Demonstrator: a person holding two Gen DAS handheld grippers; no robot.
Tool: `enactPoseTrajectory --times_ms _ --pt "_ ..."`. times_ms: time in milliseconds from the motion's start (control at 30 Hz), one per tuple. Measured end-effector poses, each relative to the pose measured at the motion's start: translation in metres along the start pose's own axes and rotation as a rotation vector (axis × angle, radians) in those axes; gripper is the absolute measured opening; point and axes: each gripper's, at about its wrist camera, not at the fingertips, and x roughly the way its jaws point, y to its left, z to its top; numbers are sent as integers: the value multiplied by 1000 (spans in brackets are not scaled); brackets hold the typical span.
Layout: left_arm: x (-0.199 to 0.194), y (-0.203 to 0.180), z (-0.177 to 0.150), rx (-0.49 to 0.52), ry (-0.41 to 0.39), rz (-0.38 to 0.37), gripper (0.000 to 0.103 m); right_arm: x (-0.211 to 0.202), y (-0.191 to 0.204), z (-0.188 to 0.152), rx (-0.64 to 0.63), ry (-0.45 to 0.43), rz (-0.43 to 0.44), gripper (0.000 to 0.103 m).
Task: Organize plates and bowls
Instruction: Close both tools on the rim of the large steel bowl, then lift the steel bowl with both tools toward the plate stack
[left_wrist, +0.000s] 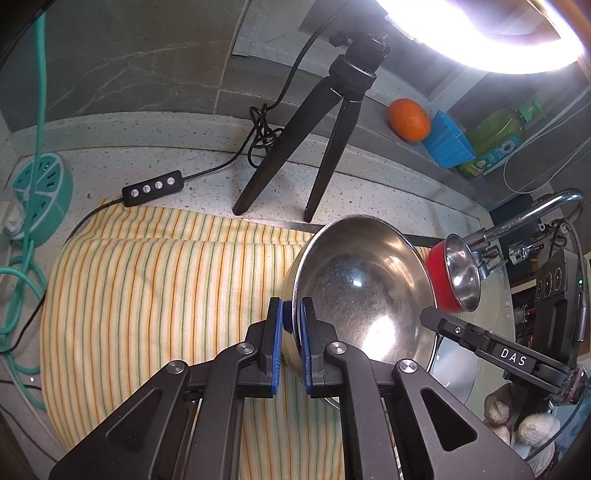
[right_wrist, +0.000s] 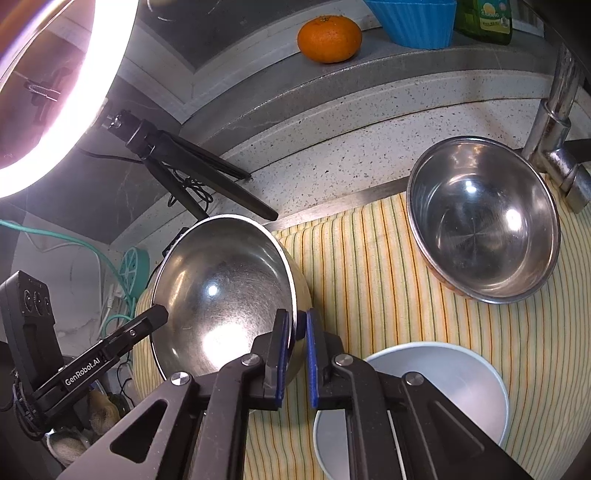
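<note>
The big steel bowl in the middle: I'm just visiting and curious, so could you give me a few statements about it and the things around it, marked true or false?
1. Both grippers are clamped on the rim of the big steel bowl, the left gripper on one side and the right gripper on the opposite side. True.
2. The big steel bowl has food in it. False: it is empty and shiny inside.
3. An orange sits on the ledge behind the counter. True.
4. The striped cloth is blue and white. False: it is pale yellow with orange and green stripes.
5. A white bowl lies near the right gripper. True.
</note>
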Motion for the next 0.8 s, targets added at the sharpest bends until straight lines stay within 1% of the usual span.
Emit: enactPoseTrajectory --times_ms 200,400,600,800 --pt "-14 6 -9 -14 -19 8 8 -2 9 -13 -19 12 15 9" --pt "-32 18 -25 -47 -40 18 8 -7 25 -28 -57 23 39 9" --pt "-53 31 -47 -78 -64 31 8 -12 43 -46 -106 34 69 9" --pt "-77 45 -75 -121 -90 60 8 -14 62 -69 -163 60 97 9"
